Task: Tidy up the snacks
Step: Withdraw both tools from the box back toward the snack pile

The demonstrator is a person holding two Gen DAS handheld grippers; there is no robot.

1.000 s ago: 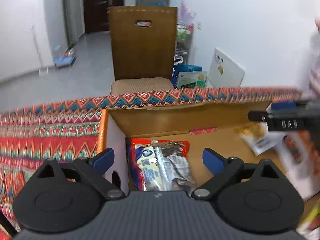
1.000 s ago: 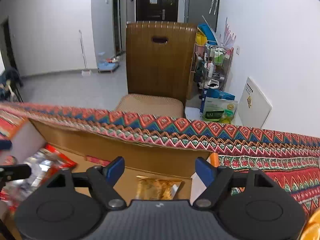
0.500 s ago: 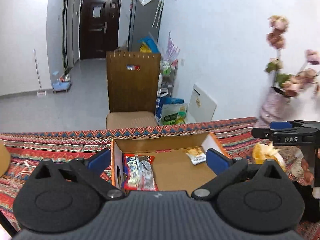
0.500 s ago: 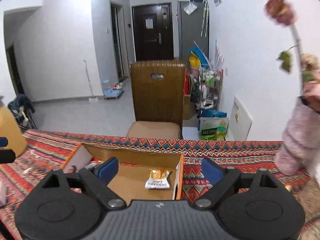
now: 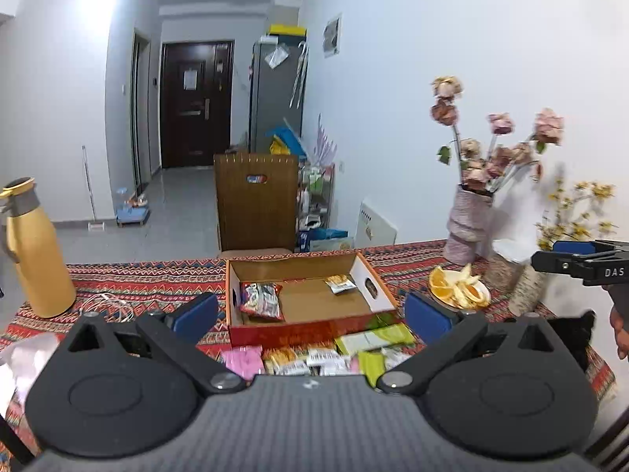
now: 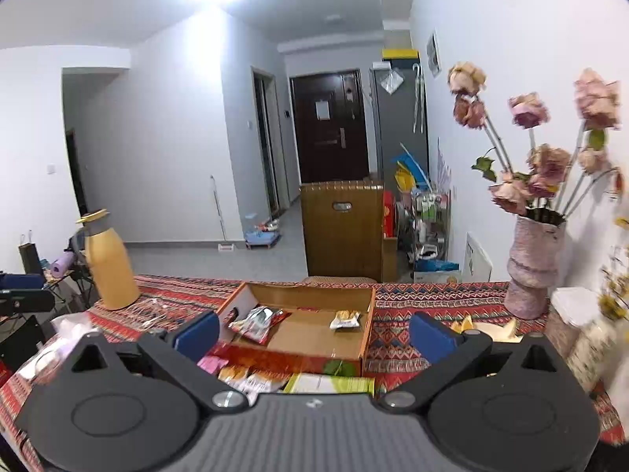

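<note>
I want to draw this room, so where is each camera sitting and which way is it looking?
Left wrist view: sits on the left gripper, looking along its open fingers over the cardboard box; the right gripper and some fingers show at the right edge.
Right wrist view: sits on the right gripper, whose jaws have just been opening with nothing between them, facing the box from further right; the left gripper peeks in at the left edge.
Both share: box, gold flask, pink vase, dark door.

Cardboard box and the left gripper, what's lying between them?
Loose snack packets on the tablecloth, between the cardboard box and the open left gripper, in the left wrist view.
</note>
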